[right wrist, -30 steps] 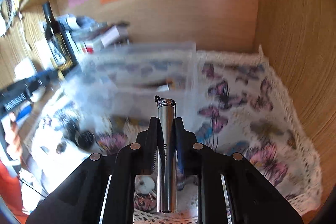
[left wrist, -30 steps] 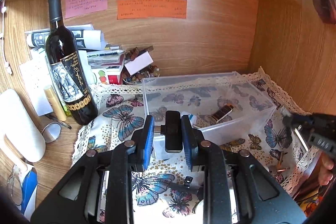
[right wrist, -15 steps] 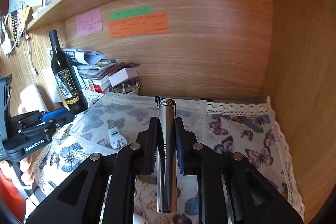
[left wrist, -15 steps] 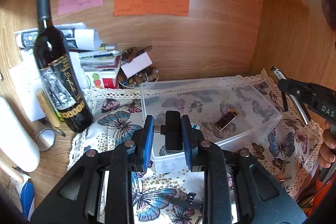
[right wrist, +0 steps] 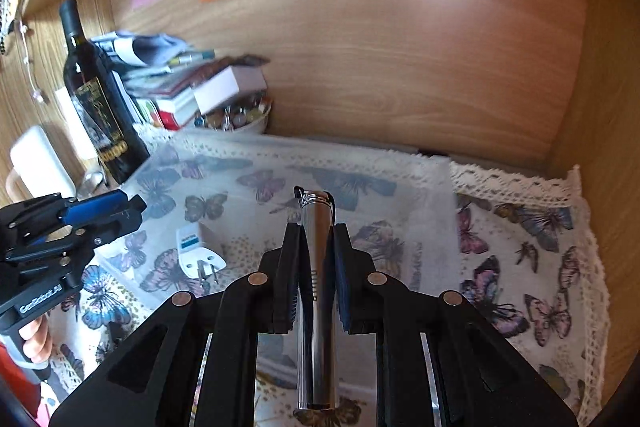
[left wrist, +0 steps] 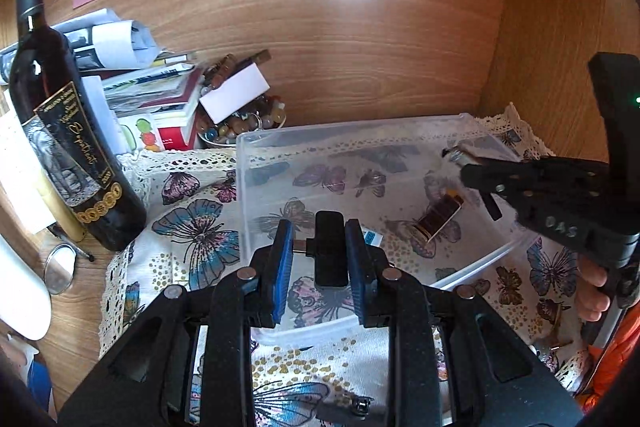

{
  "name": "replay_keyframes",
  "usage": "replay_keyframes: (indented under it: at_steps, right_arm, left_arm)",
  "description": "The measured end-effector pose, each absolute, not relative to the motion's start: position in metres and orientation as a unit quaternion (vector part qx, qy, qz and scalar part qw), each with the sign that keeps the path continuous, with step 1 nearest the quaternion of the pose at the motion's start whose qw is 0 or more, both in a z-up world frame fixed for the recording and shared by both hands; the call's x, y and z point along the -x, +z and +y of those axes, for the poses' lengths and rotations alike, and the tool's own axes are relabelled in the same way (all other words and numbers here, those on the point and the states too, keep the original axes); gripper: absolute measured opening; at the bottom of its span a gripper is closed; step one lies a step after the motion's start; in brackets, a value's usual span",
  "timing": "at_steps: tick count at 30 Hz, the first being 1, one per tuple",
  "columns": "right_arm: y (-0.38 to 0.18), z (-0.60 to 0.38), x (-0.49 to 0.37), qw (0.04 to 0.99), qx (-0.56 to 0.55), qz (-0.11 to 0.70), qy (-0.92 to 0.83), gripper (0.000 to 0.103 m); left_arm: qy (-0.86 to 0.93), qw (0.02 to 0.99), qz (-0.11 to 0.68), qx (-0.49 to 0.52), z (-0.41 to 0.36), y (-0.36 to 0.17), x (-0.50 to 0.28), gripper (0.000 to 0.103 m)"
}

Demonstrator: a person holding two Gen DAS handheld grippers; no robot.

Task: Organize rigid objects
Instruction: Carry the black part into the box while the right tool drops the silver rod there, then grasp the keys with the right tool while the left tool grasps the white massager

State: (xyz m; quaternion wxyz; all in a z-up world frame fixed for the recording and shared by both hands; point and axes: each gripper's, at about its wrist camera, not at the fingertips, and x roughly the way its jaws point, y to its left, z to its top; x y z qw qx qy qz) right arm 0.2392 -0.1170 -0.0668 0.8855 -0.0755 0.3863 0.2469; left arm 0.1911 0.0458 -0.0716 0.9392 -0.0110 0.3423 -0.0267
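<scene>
My left gripper (left wrist: pixel 318 239) is shut on a small black adapter (left wrist: pixel 330 251) and holds it over the near wall of a clear plastic bin (left wrist: pixel 256 139). My right gripper (right wrist: pixel 316 239) is shut on a silver metal tube (right wrist: pixel 317 267) and holds it above the bin (right wrist: pixel 446 187). In the left wrist view the right gripper (left wrist: pixel 472 171) reaches in over the bin's right side, the tube's tip (left wrist: pixel 454 155) sticking out. Inside the bin lie a dark brown rectangular piece (left wrist: pixel 438 217) and a white plug (right wrist: pixel 196 253).
A wine bottle (left wrist: pixel 60 131) stands at the left on the wooden desk. Stacked books and papers (left wrist: pixel 140 87) and a bowl of beads (left wrist: pixel 240 123) sit against the back wall. A butterfly cloth (right wrist: pixel 540 267) covers the desk. Wooden walls close in behind and to the right.
My right gripper has moved left and down with the tube, out over the bin. My left gripper has moved forward with the adapter, closer to the bin.
</scene>
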Motion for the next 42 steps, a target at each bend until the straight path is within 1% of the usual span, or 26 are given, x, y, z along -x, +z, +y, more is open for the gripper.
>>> replay_keyframes:
  at_steps: [8, 11, 14, 15, 18, 20, 22, 23, 25, 26, 28, 31, 34, 42]
  right_arm:
    - [-0.082, -0.107, -0.245, 0.871, 0.097, 0.41, 0.253, 0.014]
    - [-0.084, -0.104, -0.244, 0.867, 0.102, 0.414, 0.256, 0.016]
    - [-0.081, -0.104, -0.243, 0.868, 0.104, 0.411, 0.258, 0.017]
    - [-0.08, -0.104, -0.242, 0.869, 0.103, 0.409, 0.26, 0.019]
    - [-0.074, -0.105, -0.237, 0.874, 0.106, 0.399, 0.255, 0.026]
    - [-0.067, -0.107, -0.232, 0.878, 0.105, 0.391, 0.255, 0.031]
    - [-0.059, -0.111, -0.227, 0.883, 0.101, 0.38, 0.256, 0.037]
    - [-0.056, -0.113, -0.224, 0.885, 0.1, 0.375, 0.256, 0.039]
    - [-0.046, -0.119, -0.216, 0.892, 0.097, 0.362, 0.253, 0.045]
    - [-0.042, -0.122, -0.212, 0.894, 0.095, 0.357, 0.252, 0.047]
    - [-0.034, -0.128, -0.203, 0.9, 0.093, 0.345, 0.251, 0.054]
    - [-0.026, -0.138, -0.191, 0.907, 0.094, 0.331, 0.244, 0.059]
    - [-0.022, -0.15, -0.176, 0.911, 0.089, 0.325, 0.238, 0.064]
    - [-0.034, -0.175, -0.145, 0.912, 0.077, 0.341, 0.214, 0.067]
  left_arm:
    - [-0.031, 0.935, 0.353, 0.011, 0.044, -0.08, -0.199, 0.025]
    - [-0.031, 0.935, 0.354, 0.011, 0.044, -0.08, -0.199, 0.027]
    - [-0.029, 0.936, 0.351, 0.01, 0.043, -0.079, -0.197, 0.036]
    - [-0.028, 0.937, 0.349, 0.009, 0.042, -0.078, -0.195, 0.038]
    - [-0.028, 0.939, 0.343, 0.01, 0.043, -0.073, -0.191, 0.042]
    - [-0.025, 0.941, 0.337, 0.009, 0.043, -0.069, -0.187, 0.047]
    - [-0.021, 0.944, 0.33, 0.008, 0.043, -0.064, -0.181, 0.056]
    - [-0.02, 0.945, 0.326, 0.008, 0.043, -0.062, -0.178, 0.058]
    - [-0.02, 0.947, 0.319, 0.009, 0.043, -0.056, -0.171, 0.068]
    - [-0.019, 0.949, 0.316, 0.009, 0.043, -0.054, -0.166, 0.07]
    - [-0.015, 0.951, 0.309, 0.007, 0.042, -0.05, -0.158, 0.081]
    - [-0.013, 0.954, 0.301, 0.0, 0.04, -0.046, -0.143, 0.09]
    - [-0.018, 0.953, 0.301, -0.006, 0.036, -0.048, -0.127, 0.095]
    - [-0.044, 0.943, 0.329, -0.015, 0.015, -0.071, -0.093, 0.097]
